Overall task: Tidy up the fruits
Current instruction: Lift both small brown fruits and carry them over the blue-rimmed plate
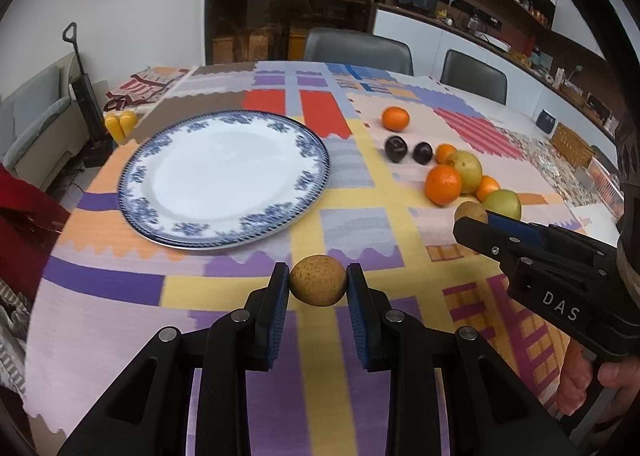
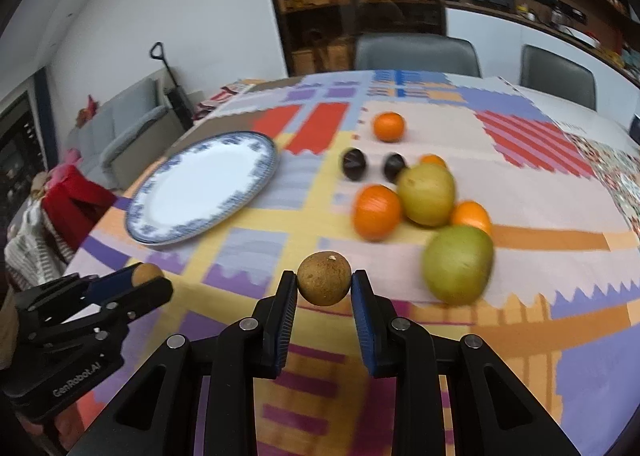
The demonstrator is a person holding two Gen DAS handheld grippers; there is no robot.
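Note:
My left gripper (image 1: 318,284) is shut on a small brown round fruit (image 1: 318,280) and holds it above the cloth, just in front of the blue-rimmed white plate (image 1: 224,175). My right gripper (image 2: 324,286) is shut on a second small brown fruit (image 2: 324,278); it also shows at the right of the left wrist view (image 1: 471,212). The left gripper shows at the lower left of the right wrist view (image 2: 148,276). Oranges (image 1: 443,184), green-yellow fruits (image 1: 466,169) and two dark plums (image 1: 396,149) lie in a cluster right of the plate. The plate (image 2: 200,191) is bare.
A patchwork cloth (image 1: 352,223) covers the round table. A lone orange (image 1: 395,119) lies farther back. Two yellow objects (image 1: 120,123) stand at the table's left edge. Two grey chairs (image 1: 358,49) stand behind the table. A wicker basket (image 1: 572,143) sits at far right.

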